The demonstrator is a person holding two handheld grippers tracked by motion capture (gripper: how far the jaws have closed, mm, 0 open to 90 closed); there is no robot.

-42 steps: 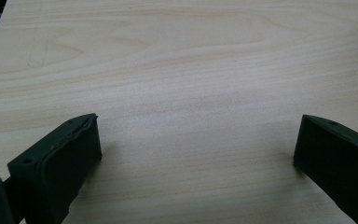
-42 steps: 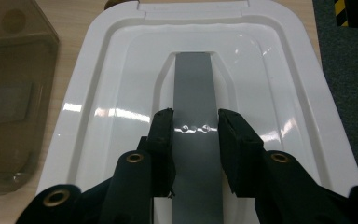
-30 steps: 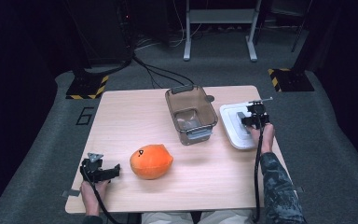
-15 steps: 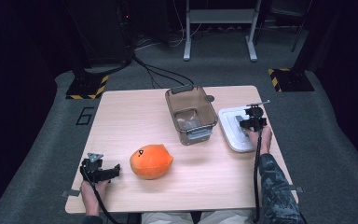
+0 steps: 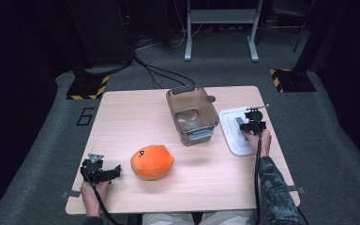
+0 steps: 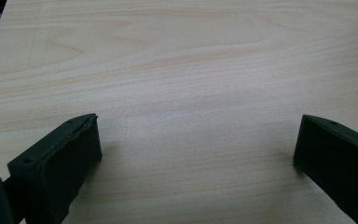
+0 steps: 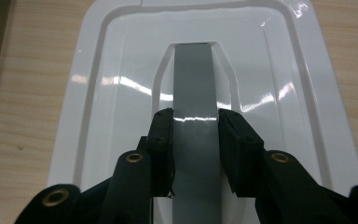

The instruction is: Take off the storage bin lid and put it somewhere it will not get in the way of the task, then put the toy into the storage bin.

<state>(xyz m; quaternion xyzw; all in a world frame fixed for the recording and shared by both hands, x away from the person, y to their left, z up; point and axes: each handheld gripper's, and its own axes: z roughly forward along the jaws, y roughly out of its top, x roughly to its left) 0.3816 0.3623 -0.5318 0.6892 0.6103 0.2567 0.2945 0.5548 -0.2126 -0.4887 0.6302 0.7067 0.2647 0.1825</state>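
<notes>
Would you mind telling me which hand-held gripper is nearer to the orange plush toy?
Left. The left hand-held gripper sits just beside the orange plush toy, apart from it; the right hand-held gripper is across the table at the white lid.

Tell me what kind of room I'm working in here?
Probably a lab or recording workspace, not a home: a bare wooden table stands on grey carpet, with hazard-striped stand bases and loose black cables on the floor behind it, plus a metal frame against a dark backdrop.

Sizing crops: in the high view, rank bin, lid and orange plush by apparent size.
1. bin
2. lid
3. orange plush
Lid and plush look close; the right gripper hides part of the lid.
</notes>
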